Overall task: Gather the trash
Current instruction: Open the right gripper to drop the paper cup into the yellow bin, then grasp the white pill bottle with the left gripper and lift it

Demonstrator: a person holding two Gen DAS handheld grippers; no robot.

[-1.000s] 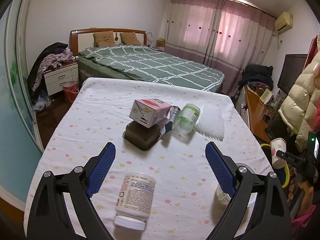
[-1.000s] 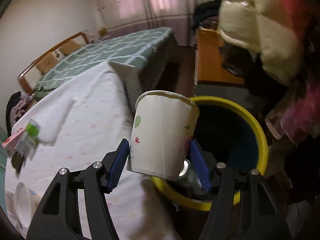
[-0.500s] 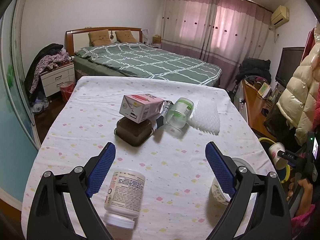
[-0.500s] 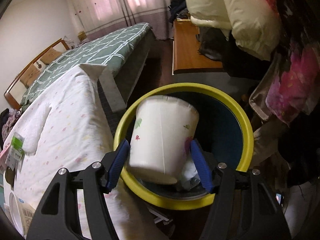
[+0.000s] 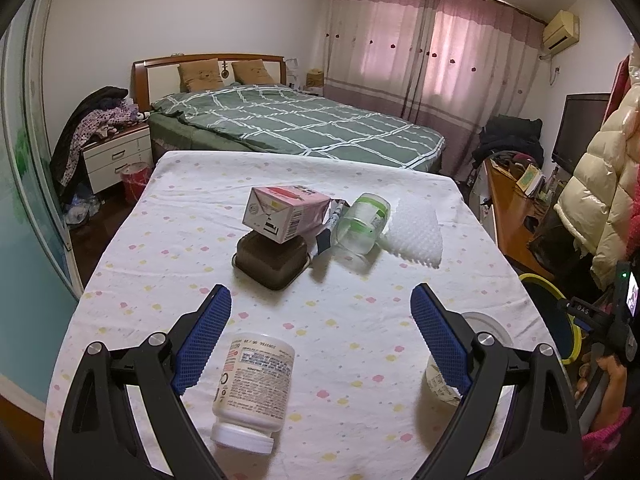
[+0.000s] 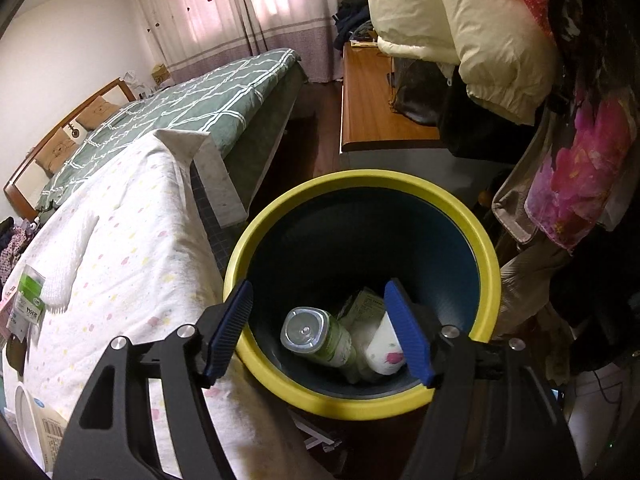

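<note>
My right gripper [image 6: 320,322] hangs over the yellow-rimmed bin [image 6: 280,212], its jaws opening with nothing between them. The paper cup [image 6: 384,346] lies at the bin's bottom beside a clear bottle [image 6: 316,338] and a carton. My left gripper [image 5: 320,330] stands open above the cloth-covered table [image 5: 192,184]. A white pill bottle [image 5: 252,392] lies on its side just below the left finger. A white tub [image 5: 480,344] sits behind the right finger. Farther off are a pink carton [image 5: 284,214] on a brown tray [image 5: 272,262], a clear jar [image 5: 362,224] and white foam wrap [image 5: 416,232].
The bin [image 5: 556,320] stands off the table's right edge, where a hand [image 5: 600,384] holds the other gripper. A bed [image 5: 304,124] lies beyond the table. A wooden desk [image 6: 372,100] and hanging coats [image 6: 480,32] crowd the bin's far side.
The right gripper swung over the bin and let go of the paper cup, which dropped to the bottom. The left gripper's view barely shifted.
</note>
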